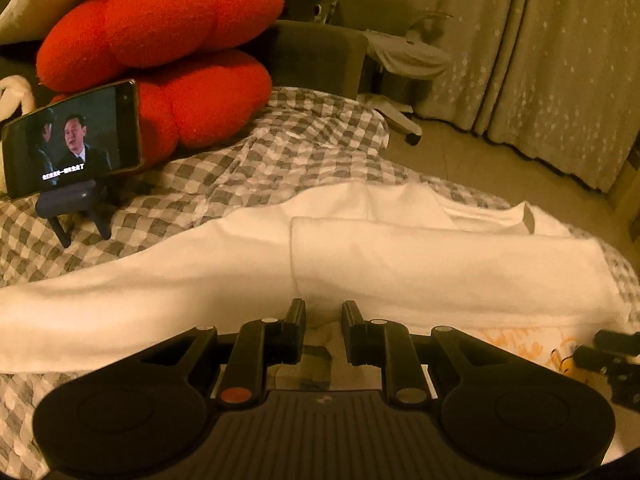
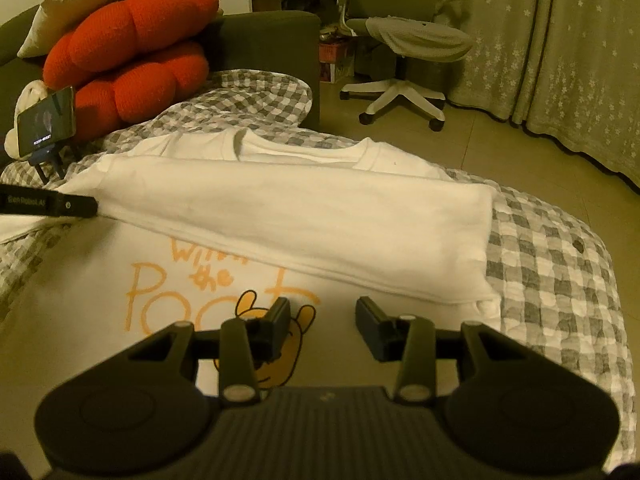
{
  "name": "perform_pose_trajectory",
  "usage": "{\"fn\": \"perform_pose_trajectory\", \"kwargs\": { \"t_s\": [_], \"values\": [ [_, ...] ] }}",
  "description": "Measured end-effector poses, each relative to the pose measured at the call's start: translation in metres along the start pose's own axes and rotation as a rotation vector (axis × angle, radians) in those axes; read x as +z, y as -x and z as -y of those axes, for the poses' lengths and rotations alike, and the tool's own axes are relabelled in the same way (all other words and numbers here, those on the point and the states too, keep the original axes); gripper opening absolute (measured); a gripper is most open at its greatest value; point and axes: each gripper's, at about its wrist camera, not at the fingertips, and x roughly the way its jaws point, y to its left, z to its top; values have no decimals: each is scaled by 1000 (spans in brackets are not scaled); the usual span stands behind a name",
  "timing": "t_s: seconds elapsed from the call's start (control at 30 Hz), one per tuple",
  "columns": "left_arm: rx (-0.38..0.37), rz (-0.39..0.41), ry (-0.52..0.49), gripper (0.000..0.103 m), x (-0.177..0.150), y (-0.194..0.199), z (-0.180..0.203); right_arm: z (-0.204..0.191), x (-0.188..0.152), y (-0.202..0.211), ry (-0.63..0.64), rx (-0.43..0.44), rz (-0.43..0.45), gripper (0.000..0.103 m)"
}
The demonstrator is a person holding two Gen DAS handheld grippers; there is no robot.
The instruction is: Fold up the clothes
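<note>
A white sweatshirt (image 2: 304,208) with orange lettering and a yellow bear print (image 2: 280,368) lies flat on the checked blanket (image 2: 560,264). One long sleeve (image 1: 440,264) is folded across its body. My left gripper (image 1: 324,318) hovers low over the near edge of the sleeve, its fingers a small gap apart with cloth showing beneath them. In the right wrist view the left gripper (image 2: 90,206) comes in from the left, its tip at the sleeve's edge. My right gripper (image 2: 322,312) stands open just above the printed front. At the right edge of the left wrist view the right gripper (image 1: 612,354) shows only partly.
Two red cushions (image 1: 168,52) and a phone on a small stand (image 1: 72,140) sit at the back left of the blanket. Beyond the dark sofa arm (image 2: 264,48) are an office chair (image 2: 404,52), bare floor and a long curtain (image 2: 560,60) on the right.
</note>
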Motion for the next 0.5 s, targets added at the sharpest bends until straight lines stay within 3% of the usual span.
{"fn": "perform_pose_trajectory", "kwargs": {
  "t_s": [0.5],
  "values": [
    [11, -18, -6, 19, -2, -3, 0, -3, -1, -1, 4, 1, -2, 39]
  ]
}}
